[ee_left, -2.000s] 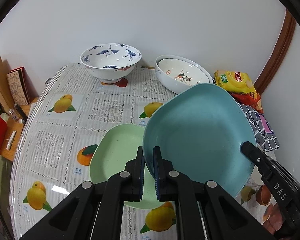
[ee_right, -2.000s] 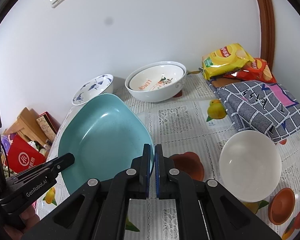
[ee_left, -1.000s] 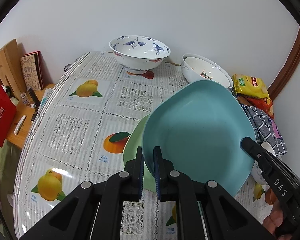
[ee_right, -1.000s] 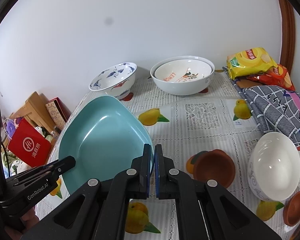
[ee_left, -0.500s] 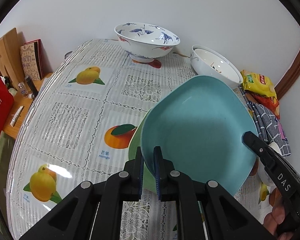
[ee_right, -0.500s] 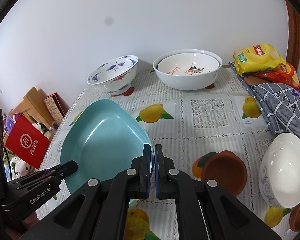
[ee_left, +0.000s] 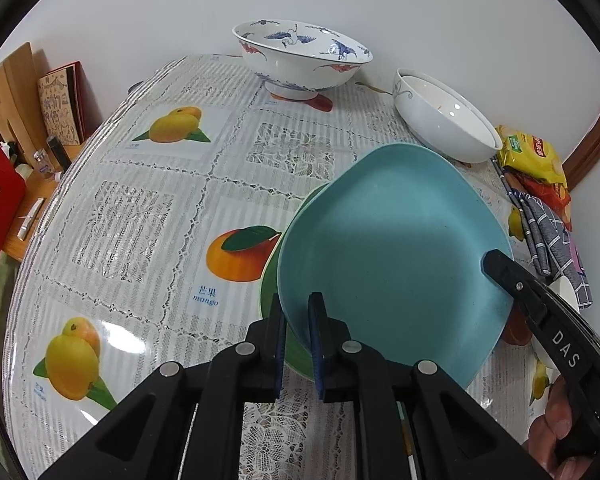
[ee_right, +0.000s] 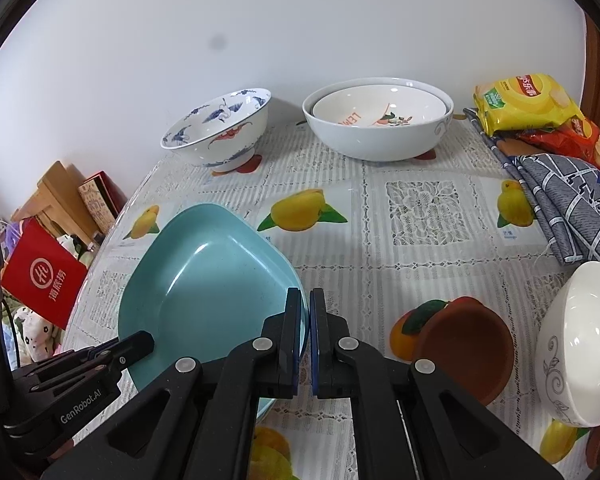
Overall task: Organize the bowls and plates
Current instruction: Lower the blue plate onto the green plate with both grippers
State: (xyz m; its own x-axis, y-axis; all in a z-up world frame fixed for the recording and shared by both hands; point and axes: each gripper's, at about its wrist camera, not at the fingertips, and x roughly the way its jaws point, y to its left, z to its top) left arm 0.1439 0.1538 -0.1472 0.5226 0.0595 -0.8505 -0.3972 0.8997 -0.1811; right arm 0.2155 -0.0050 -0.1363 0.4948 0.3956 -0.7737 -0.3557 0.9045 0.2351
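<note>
Left tongs [ee_left: 296, 312] clamped on teal plate [ee_left: 392, 248] near-left rim, plate tilted just above green plate [ee_left: 270, 280] on surface [ee_left: 140, 220], right tongs [ee_right: 305, 310] clenched on its right rim, crane bowl [ee_right: 220, 132] & nested white bowls [ee_right: 380, 128] well behind plate, brown dish [ee_right: 464, 344] just right of it.

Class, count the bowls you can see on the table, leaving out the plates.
5. A crane-patterned bowl at the back left; two nested white bowls, outer and inner, at the back; a brown bowl and a white bowl near right. Others may be hidden.
</note>
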